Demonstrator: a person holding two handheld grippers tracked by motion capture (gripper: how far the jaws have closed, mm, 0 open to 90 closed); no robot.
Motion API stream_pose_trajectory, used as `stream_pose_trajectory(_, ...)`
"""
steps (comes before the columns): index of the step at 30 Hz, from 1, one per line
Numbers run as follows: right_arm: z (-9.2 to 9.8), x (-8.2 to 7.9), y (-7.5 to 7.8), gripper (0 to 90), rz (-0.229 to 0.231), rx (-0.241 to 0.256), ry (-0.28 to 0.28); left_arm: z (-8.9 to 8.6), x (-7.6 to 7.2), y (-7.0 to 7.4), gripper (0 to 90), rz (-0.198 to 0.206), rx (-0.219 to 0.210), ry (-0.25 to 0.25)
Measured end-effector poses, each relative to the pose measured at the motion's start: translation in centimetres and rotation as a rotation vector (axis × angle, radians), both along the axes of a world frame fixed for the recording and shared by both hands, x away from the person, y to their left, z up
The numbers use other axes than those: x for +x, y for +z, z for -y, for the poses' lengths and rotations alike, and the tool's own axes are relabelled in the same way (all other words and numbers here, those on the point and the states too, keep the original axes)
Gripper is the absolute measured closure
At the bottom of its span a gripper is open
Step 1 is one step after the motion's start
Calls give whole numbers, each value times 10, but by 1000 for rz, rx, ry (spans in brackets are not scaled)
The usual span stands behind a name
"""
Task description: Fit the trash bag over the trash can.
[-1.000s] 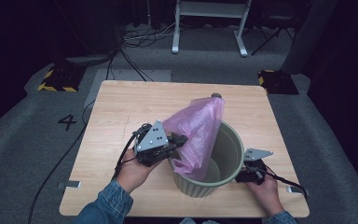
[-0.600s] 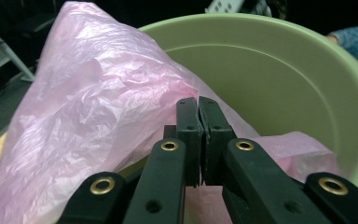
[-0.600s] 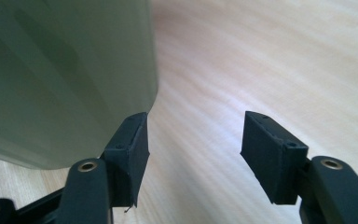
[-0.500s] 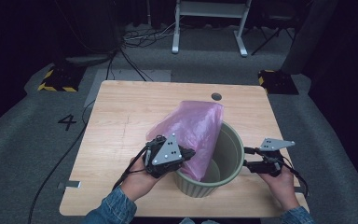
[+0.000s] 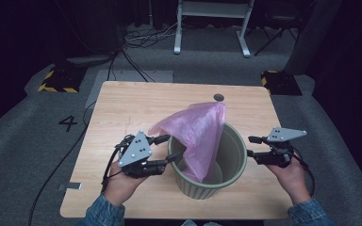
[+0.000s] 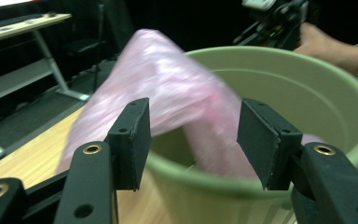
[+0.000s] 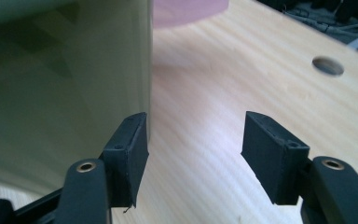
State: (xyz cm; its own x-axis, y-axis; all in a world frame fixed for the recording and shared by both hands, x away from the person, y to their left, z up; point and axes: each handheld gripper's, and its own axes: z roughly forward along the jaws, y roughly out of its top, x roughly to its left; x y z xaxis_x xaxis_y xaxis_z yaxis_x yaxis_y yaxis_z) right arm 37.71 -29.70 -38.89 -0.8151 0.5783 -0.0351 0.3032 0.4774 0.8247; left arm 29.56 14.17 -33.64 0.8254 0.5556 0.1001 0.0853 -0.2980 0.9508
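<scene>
Left tongs [image 6: 193, 140] gape at the bag [image 6: 168, 93]; right tongs [image 7: 193, 156] flank bin wall [image 7: 65, 88].

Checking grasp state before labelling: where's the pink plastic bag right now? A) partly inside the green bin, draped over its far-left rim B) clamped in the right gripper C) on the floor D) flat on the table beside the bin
A: the pink plastic bag hangs into the green bin and spills over its rim, while the left gripper and right gripper are both open and hold nothing.
</scene>
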Motion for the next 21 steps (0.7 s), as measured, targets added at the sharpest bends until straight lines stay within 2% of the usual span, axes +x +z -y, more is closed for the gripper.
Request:
stream_pose_trajectory(2, -1, 1, 5, 406, 2, 8, 4, -5, 1, -1, 435, -7, -9, 10)
stream_pose_trajectory(4, -3, 5, 18, 406, 2, 36, 19, -19, 2, -6, 429, -20, -36, 40)
stream_pose_trajectory(7, -7, 11, 30, 403, -6, 71, 35, -26, 6, -13, 418, -33, -31, 65)
stream_pose_trajectory(8, -8, 12, 33, 408, -4, 71, 40, -27, 8, -15, 415, -38, -23, 74)
stream_pose_trajectory(11, -14, 18, 43, 405, 13, 24, 28, -31, 14, -24, 406, -57, -18, 98)
stream_pose_trajectory(18, -17, 33, 62, 401, 12, 50, 20, -35, 29, -41, 391, -89, -29, 137)
stream_pose_trajectory(21, -23, 37, 67, 393, 17, 54, 33, -33, 39, -48, 375, -105, -10, 157)
